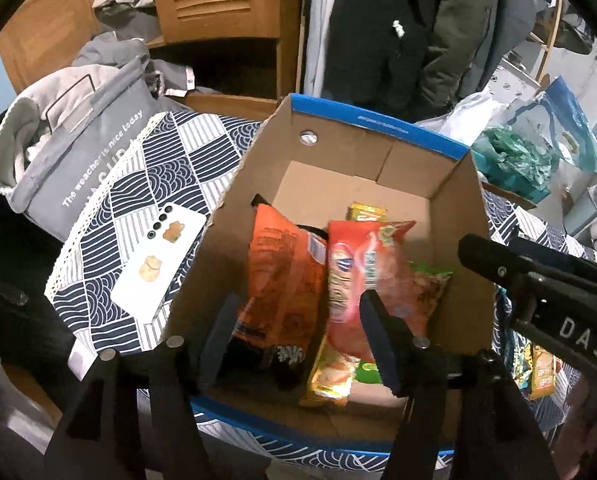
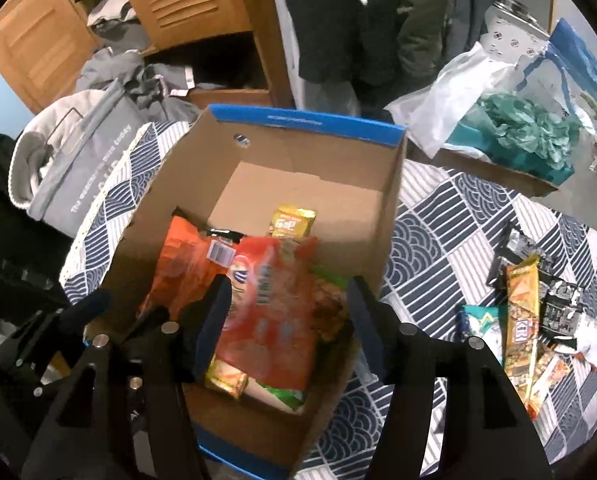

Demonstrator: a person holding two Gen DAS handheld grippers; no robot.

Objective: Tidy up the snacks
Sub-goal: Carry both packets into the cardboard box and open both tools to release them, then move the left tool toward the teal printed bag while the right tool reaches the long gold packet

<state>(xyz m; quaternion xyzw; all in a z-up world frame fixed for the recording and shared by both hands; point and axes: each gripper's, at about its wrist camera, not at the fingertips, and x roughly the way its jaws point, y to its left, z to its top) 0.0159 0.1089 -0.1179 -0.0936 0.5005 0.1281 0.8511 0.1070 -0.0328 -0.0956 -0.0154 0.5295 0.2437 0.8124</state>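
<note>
grey bag (image 1: 86,160): "The weather is nice today" | right hand-held gripper (image 1: 464,254): "DAS"

Snack bags (image 1: 350,276) piled in cardboard box (image 1: 378,148) — bars (image 2: 522,320), seemingly, outside.

Dim indoor light, soft shadows, slight motion blur throughout, strong fisheye bending and dark vignetted corners.

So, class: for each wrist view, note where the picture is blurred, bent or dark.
Left wrist view: the red chip bag is motion-smeared, the cardboard box bows outward, and the corners go black. Right wrist view: the same bag blurs, while the snack bars on the tablecloth stay fairly sharp.
</note>
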